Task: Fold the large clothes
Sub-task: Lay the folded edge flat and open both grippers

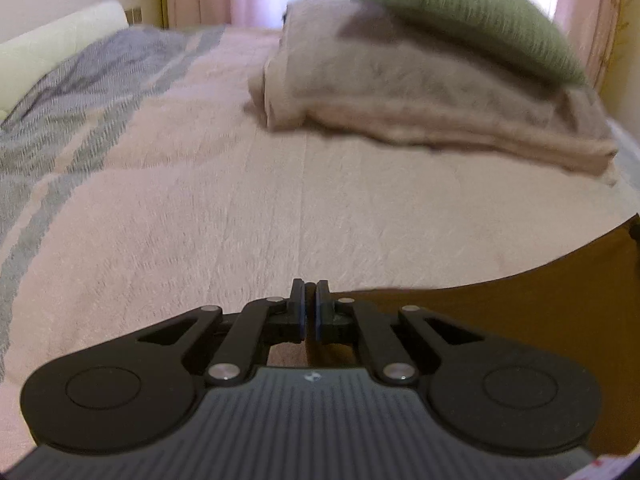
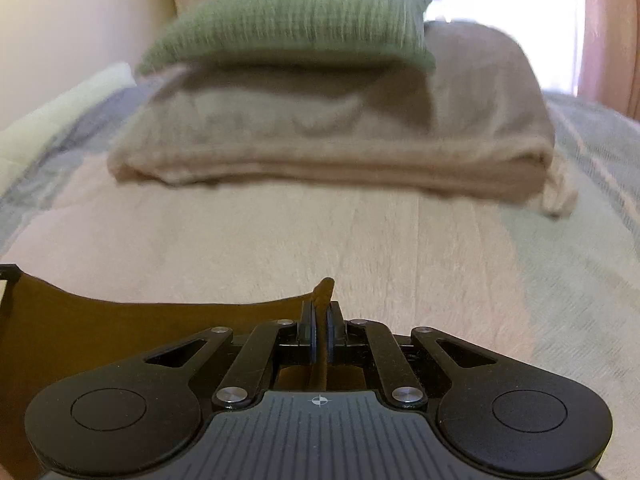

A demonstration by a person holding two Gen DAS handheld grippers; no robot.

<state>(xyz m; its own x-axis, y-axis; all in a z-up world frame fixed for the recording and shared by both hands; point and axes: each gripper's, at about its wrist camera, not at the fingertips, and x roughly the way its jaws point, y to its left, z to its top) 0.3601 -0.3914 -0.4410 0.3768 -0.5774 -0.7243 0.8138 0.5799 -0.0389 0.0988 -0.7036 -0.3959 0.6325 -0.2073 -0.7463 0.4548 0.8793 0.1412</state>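
Left wrist view shows the left gripper (image 1: 309,304) pinched shut on one end of a brown garment (image 1: 540,312), whose cloth runs away to the right of the jaws and sags over the pink bedspread (image 1: 240,208). Right wrist view has the right gripper (image 2: 320,332) clamped on the garment's other end, a small fold of brown cloth poking up between its pads and the rest spreading off to the left. So the garment's held edge spans between the two hands, long axis side to side, neither hand nearer. Ahead of both, well apart, lies a folded beige blanket (image 2: 340,152) with a green cushion (image 2: 292,20) on top.
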